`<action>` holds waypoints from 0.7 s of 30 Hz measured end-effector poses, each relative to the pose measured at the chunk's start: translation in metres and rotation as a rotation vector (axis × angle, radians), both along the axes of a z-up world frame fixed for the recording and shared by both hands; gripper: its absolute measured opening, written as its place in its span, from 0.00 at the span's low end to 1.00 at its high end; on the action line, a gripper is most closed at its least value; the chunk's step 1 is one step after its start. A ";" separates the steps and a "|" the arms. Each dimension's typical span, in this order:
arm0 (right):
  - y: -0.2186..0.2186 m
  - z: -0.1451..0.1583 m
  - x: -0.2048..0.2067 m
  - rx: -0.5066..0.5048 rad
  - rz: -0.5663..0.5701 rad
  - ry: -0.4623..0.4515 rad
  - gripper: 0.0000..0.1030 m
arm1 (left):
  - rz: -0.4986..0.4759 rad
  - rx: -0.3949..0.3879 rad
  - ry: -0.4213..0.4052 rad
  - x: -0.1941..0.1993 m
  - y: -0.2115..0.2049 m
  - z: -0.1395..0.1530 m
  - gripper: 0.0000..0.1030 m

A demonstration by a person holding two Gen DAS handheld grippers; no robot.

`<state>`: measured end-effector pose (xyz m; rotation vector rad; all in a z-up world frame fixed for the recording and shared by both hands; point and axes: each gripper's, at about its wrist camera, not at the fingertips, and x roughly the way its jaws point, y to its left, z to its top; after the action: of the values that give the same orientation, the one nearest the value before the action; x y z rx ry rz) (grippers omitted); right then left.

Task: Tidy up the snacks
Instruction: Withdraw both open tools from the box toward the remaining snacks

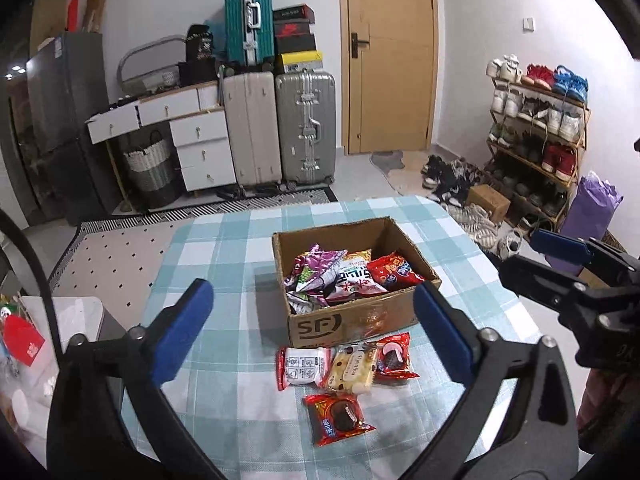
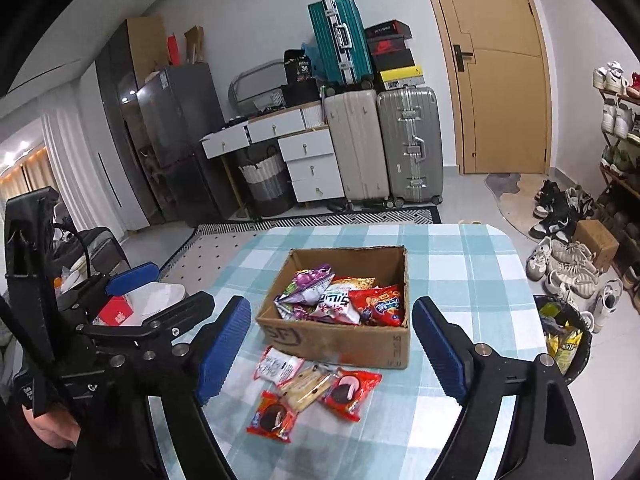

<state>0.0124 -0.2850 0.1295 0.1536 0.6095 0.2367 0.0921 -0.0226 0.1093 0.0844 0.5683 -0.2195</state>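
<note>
cardboard box (image 1: 352, 320): open, snack-filled | four snack packets (image 1: 344, 368): table, just before it

Against the far wall a teal suitcase (image 1: 249, 20) stands on top of a beige suitcase (image 1: 252, 128) and a silver suitcase (image 1: 306, 128), with stacked shoe boxes (image 1: 294, 38) just beside the teal one. Left of them are a white drawer unit (image 1: 200, 140) and a woven laundry basket (image 1: 150, 168). A wooden door (image 1: 390, 56) is shut, and a shoe rack (image 1: 540, 128) full of sneakers stands at the right.
</note>
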 end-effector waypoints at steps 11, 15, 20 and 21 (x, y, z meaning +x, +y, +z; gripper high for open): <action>0.009 -0.003 -0.059 0.022 0.013 -0.121 0.98 | 0.027 -0.058 0.045 -0.026 0.026 -0.038 0.99; 0.010 -0.020 -0.074 0.019 0.009 -0.148 0.99 | 0.036 -0.090 0.097 -0.019 0.033 -0.075 0.99; 0.011 -0.052 -0.075 0.019 0.005 -0.119 1.00 | 0.017 -0.116 0.101 -0.016 0.037 -0.116 0.99; 0.010 -0.060 -0.074 0.019 -0.001 -0.110 1.00 | 0.016 -0.118 0.114 -0.014 0.037 -0.125 0.99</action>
<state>-0.0611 -0.2745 0.0697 0.1586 0.4976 0.2482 0.0780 0.0142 -0.0154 -0.0472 0.6684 -0.2425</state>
